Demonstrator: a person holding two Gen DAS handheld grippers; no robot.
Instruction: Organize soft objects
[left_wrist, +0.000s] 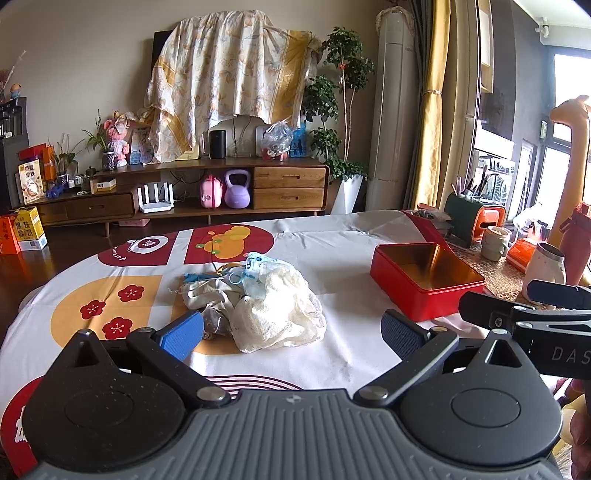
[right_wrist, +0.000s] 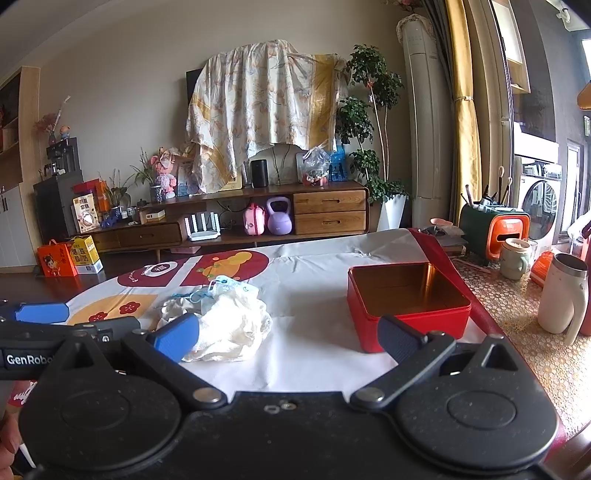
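Two tools, mine: left tool (left_wrist: 291, 332) and right tool (right_wrist: 288, 338), both spread apart, empty. Risk: tangled mask loops (left_wrist: 255, 273) dragging the mesh bag (left_wrist: 280, 314) short of the red tin (right_wrist: 406, 299).

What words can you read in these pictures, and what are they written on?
"GenRobo", cut off at the edge: on the left hand-held gripper.
"DAS", cut off: on the right hand-held gripper.
"Fortun", partly readable: on the tablecloth.
Chinese characters on the yellow boxes: too blurred to read.
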